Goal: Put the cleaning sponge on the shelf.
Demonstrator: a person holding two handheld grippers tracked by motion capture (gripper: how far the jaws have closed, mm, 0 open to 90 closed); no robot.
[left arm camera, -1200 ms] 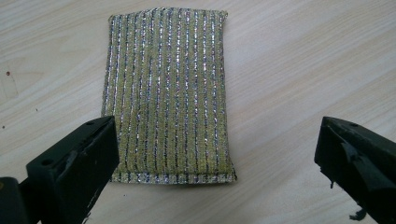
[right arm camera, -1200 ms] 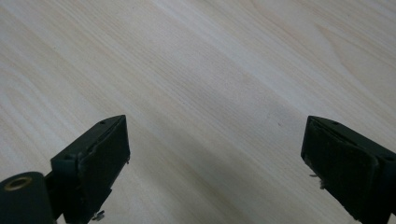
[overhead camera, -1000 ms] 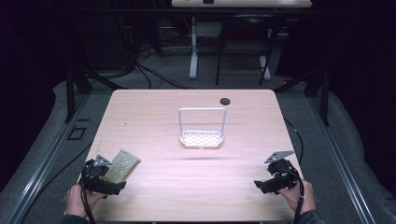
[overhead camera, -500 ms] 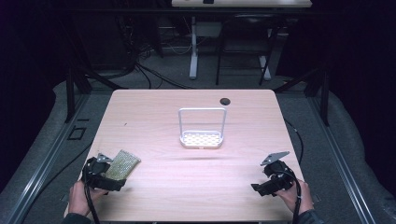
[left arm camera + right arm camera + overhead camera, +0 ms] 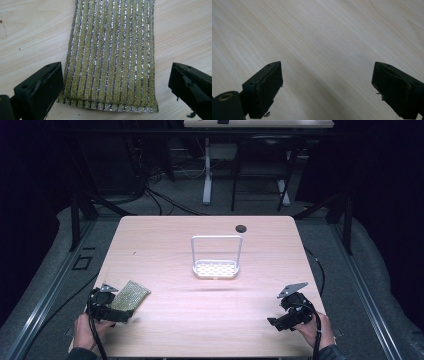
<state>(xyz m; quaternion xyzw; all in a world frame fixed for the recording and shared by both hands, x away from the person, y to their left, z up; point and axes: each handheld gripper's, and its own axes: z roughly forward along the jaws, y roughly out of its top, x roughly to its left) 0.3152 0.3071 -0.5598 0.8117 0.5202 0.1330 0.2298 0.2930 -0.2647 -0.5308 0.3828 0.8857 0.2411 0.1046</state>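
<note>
Both grippers have drawn back toward the near edge of the light wooden tabletop (image 5: 200, 310), the left gripper (image 5: 112, 82) with jaws spread around the flat yellow-and-silver striped scrubbing sponge (image 5: 110, 55), not yet pinching, so the next move is probably closing on it, and the right gripper (image 5: 327, 85) spread over bare wood.

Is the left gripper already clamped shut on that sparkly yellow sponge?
No, the left gripper stands open, its jaws set wide on either side of the sponge, which lies flat on the table.

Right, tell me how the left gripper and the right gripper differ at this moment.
The left gripper has a gold-and-silver striped sponge lying between its open jaws; the right gripper has bare table between its own. The left sits at the table's near-left corner, the right at the near-right. Both are open, wide apart, each held in a hand.
</note>
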